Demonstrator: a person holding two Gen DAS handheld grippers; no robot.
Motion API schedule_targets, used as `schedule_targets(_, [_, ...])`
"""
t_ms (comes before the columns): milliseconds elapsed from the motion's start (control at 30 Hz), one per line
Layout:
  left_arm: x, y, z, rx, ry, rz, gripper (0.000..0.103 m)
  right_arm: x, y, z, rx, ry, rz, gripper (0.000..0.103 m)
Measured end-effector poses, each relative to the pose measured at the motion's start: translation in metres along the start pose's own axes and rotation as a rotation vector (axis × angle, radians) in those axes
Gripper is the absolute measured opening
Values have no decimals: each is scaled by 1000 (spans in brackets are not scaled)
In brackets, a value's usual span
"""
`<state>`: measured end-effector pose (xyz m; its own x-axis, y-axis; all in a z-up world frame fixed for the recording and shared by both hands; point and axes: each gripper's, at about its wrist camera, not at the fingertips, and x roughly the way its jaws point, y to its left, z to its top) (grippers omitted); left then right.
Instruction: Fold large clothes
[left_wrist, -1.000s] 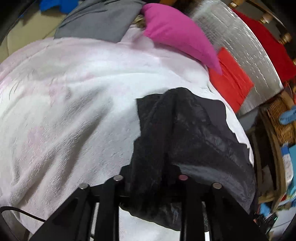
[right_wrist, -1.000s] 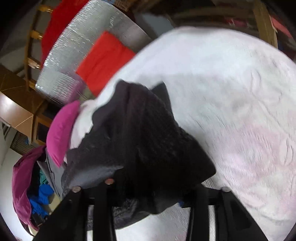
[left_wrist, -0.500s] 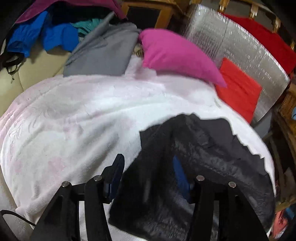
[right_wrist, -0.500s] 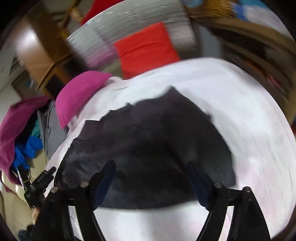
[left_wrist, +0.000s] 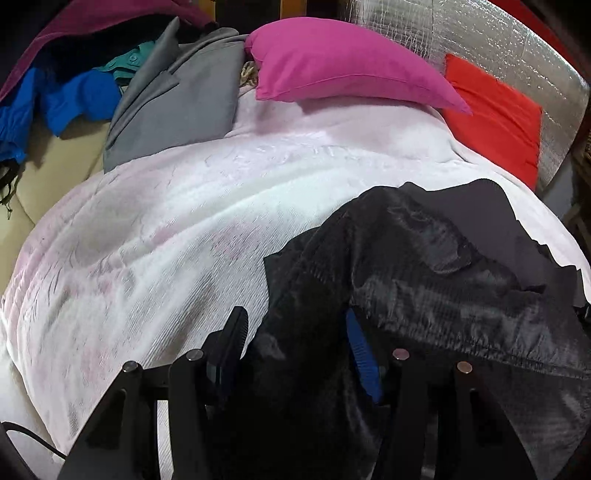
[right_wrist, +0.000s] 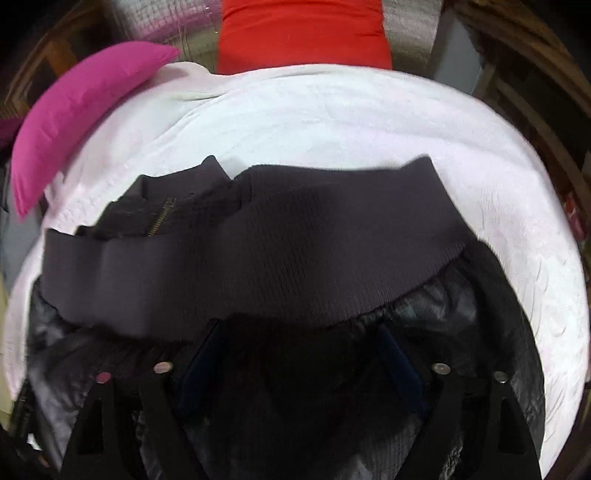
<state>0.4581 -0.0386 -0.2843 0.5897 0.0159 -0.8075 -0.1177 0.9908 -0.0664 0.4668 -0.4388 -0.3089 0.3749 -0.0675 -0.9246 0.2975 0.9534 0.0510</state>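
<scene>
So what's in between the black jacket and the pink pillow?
Only bare white blanket lies between the jacket and the pillow; the left wrist view shows it best.

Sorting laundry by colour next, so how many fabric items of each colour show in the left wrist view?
Black: 1, jacket
Magenta: 1, pillow
Red: 1, cushion
Grey: 1, garment
Blue: 1, garment
Teal: 1, garment
Maroon: 1, cloth
White: 1, blanket
Total: 8
</scene>
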Motion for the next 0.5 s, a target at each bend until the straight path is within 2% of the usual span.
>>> schedule_targets(33, [0, -1, 1, -1, -3, -2, 56, -2, 6, 0, -34, -16, -28, 41])
schedule_targets(67, [0, -1, 2, -3, -8, -6, 56, -3, 12, 2, -61, -27, -48, 32])
schedule_targets(133, [1, -2, 4, -13, -14, -14, 56, -10, 18, 6, -80, -70, -69, 25])
schedule_targets(267, [0, 2, 6, -49, -25, -37, 56, -30, -1, 19, 46, -191, -10, 24])
schedule_targets(367, [-1, -1, 6, -40, -31, -28, 56, -5, -14, 13, 104, -135, 12, 24])
schedule_targets(500, [-3, 1, 9, -28, -34, -34, 56, -6, -19, -3, 114, -182, 55, 30])
